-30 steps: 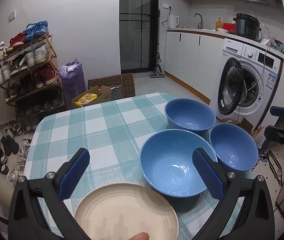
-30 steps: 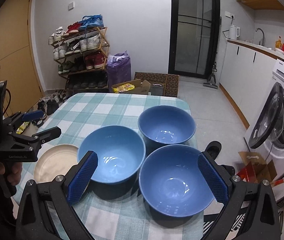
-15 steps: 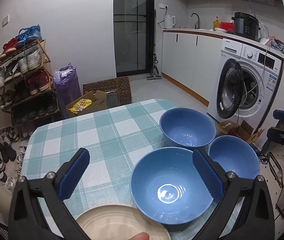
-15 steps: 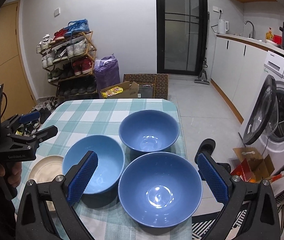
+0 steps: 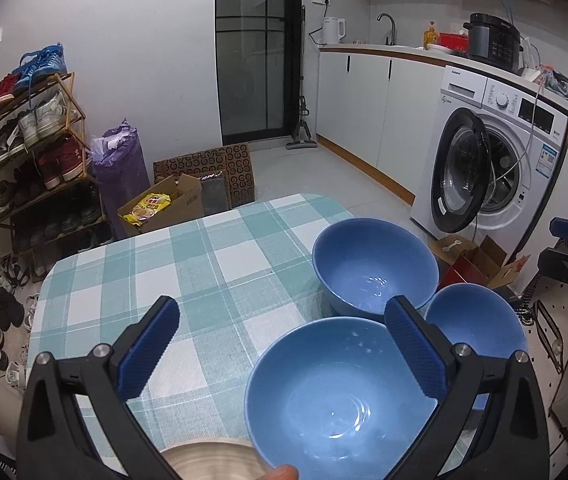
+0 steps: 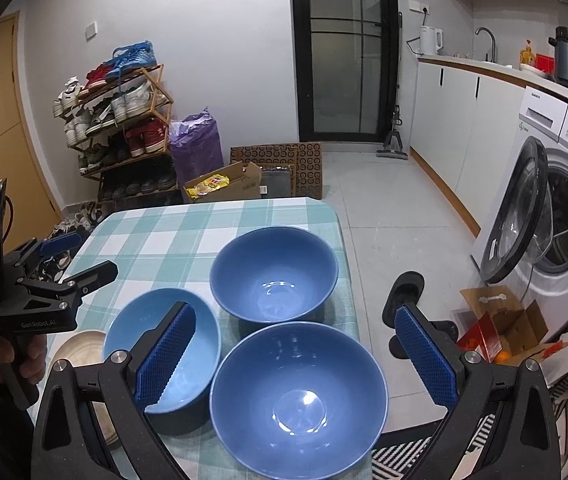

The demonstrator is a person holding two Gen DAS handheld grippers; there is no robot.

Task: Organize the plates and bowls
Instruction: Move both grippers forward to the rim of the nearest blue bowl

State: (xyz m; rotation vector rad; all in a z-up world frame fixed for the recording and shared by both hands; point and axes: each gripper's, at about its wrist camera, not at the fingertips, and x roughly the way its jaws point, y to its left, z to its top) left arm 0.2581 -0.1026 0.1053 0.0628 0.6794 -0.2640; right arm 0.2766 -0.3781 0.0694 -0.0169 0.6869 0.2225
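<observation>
Both grippers have pulled back, so the bowls sit lower and closer than a moment ago

Left gripper (image 5: 282,350) has its fingers wide apart and holds nothing; a blue bowl (image 5: 332,396) sits under its right finger, with the beige plate (image 5: 212,460) just below between the fingers. Right gripper (image 6: 296,354) is wide apart too and empty, with the near blue bowl (image 6: 298,394) between its fingers, the far blue bowl (image 6: 274,274) beyond them, all on the checked tablecloth (image 6: 172,236)
</observation>
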